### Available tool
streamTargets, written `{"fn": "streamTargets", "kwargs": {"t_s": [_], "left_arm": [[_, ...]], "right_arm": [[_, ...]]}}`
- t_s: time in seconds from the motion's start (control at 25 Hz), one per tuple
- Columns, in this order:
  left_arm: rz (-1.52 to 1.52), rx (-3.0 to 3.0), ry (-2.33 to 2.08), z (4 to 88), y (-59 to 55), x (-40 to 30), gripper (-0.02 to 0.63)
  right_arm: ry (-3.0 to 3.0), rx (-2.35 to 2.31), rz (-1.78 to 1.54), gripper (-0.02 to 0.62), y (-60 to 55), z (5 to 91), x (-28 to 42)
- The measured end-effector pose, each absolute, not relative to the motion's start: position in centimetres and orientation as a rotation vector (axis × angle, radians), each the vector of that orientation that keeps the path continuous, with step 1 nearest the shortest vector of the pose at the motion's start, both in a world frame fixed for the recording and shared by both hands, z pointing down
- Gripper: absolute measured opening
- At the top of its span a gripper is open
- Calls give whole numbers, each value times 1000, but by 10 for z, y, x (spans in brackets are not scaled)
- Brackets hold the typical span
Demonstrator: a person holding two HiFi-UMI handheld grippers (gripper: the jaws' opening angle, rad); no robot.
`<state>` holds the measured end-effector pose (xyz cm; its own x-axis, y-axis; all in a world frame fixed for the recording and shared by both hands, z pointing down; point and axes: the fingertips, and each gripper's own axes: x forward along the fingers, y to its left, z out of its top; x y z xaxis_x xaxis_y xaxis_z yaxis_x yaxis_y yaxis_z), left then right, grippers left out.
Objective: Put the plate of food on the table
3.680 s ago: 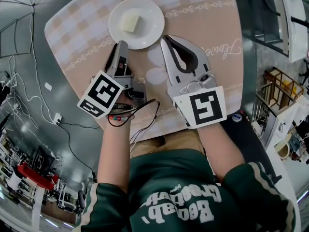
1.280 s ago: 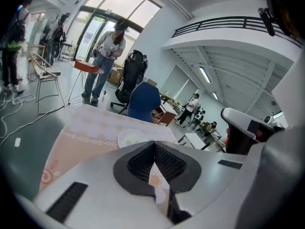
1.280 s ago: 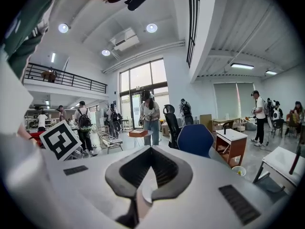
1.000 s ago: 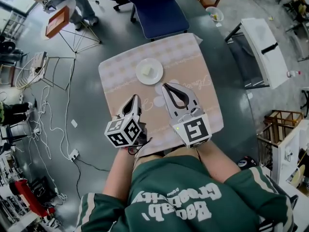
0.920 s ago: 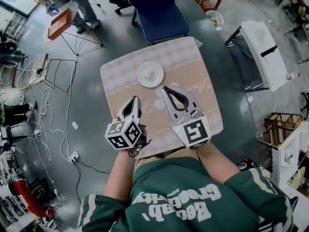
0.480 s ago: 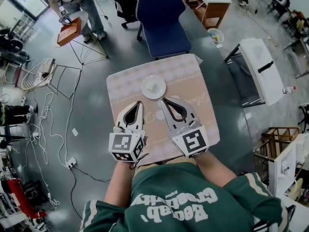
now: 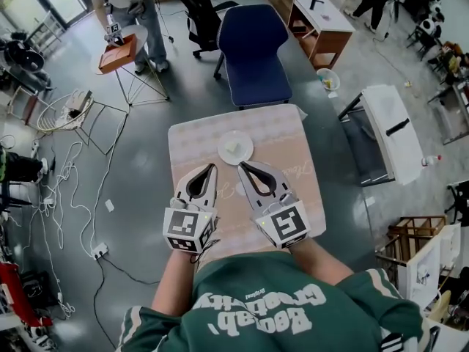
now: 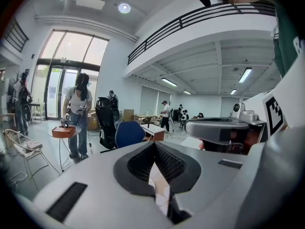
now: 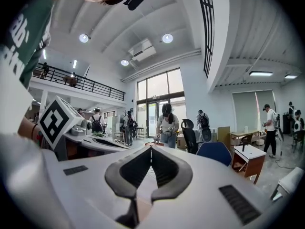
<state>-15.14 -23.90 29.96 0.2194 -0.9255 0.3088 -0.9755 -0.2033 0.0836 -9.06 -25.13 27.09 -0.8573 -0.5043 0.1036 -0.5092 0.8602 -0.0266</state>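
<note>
Plate of food [image 7: 246, 153]: down on the table [image 7: 297, 160], just ahead of both sets of jaw tips, roughly centred between them, touched by neither. White, round, one pale block [image 7: 233, 146] near the middle. Seen in head view only; both gripper views aimed level, out over it into the room. Left gripper [image 7: 213, 166]: clenched, tips pressed together, nothing gripped; own view confirms, with just a sliver of pale cloth visible through the loop behind the tips. Right gripper [image 7: 240, 165]: also clenched on nothing, tips meeting in its own view. Held side by side above the near half of the table, each showing in the other's view, marker cube [image 9: 56, 119] off to the left of the right jaws. Table covered in a beige checked cloth. Grey floor [image 7: 146, 167] all round. Blue chair [image 7: 253, 46] straight ahead past the far table edge. Ahead and left of the jaws, a person at a small round stand with an orange box [image 7: 117, 53]. Wooden desk [image 7: 322, 17] ahead and right, white side table [image 7: 388, 127] off to the right. Loose cables [image 7: 62, 196] on the floor to the left. Only in the gripper views: tall windows [image 8: 71, 56], railed mezzanine [image 8: 205, 18], ceiling lights, more people further back.
</note>
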Motion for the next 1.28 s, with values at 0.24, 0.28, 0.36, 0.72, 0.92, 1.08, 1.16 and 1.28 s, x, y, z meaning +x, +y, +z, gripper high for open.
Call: {"fn": "streamTargets", "kwargs": {"t_s": [0.24,0.28,0.36,0.72,0.92,1.08,1.16,1.28], "left_arm": [[290,2263,-1827,283,-232,-163,9],[297,2268,-1836,281,-231,-164,9],[332,2286,-1861,278,-229,-165,9],[421,2312,-1912,273,-218,-170,9],[426,2312,-1912,274,-219,-172,9],[445,2309,-1900,277,-220,-173,9],[451,2309,-1894,278,-220,-172,9],[458,2311,-1896,278,-220,-170,9]], "right_arm": [[-2921,762,61,15,-243,270,-101],[-2913,757,61,15,-243,272,-101],[-2896,748,68,15,-243,278,-101],[-2858,654,35,15,-236,286,-108],[-2863,620,-18,15,-233,283,-115],[-2866,616,-19,15,-233,283,-118],[-2864,615,-19,15,-234,283,-117],[-2857,618,-16,15,-235,284,-116]]}}
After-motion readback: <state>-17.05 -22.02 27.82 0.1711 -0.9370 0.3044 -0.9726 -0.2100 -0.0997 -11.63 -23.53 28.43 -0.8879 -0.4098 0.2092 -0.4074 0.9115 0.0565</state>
